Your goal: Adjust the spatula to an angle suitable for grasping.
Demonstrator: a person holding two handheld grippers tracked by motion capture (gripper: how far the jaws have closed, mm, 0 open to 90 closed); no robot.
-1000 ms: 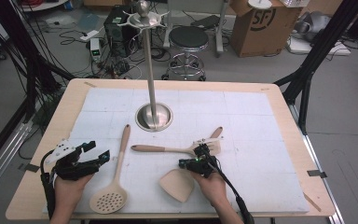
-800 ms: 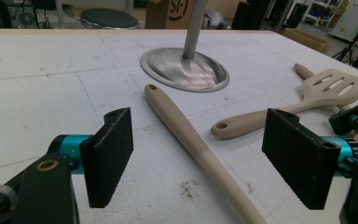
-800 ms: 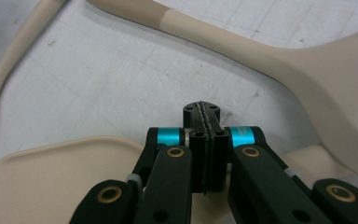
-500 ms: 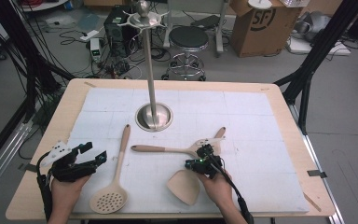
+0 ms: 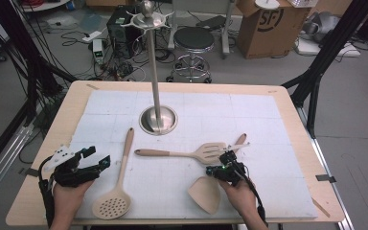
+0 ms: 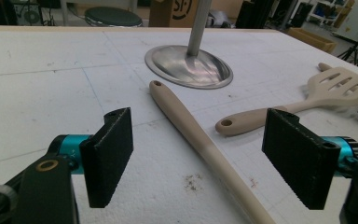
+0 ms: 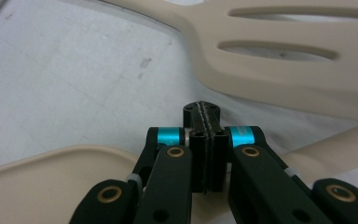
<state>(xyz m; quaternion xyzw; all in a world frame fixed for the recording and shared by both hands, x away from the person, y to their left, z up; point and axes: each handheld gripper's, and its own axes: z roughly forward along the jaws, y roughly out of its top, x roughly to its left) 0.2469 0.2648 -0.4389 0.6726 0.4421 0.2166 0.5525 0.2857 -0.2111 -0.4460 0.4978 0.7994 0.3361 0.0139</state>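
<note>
The work in hand seems to be gathering wooden-coloured kitchen utensils toward the steel hanging stand, whose round base sits mid-table with its pole rising to a hooked crown, likely so the tools can be hung by the holes in their handles. The right gripper has its jaws pressed fully together with nothing between them, its tip hovering just beside the slotted turner and directly above the handle of the solid spatula; I judge it is nudging or lining up rather than gripping. In the right gripper view the closed pads point at the turner's slotted blade, which is pale beige, smooth and matte, with long narrow slots; the spatula's flat blade lies close below. The turner lies across the white foam mat, handle pointing left toward the skimmer spoon, whose perforated bowl rests near the front edge. The left gripper waits with its jaws wide apart and empty, aimed along the skimmer's handle, probably ready to take it.
</note>
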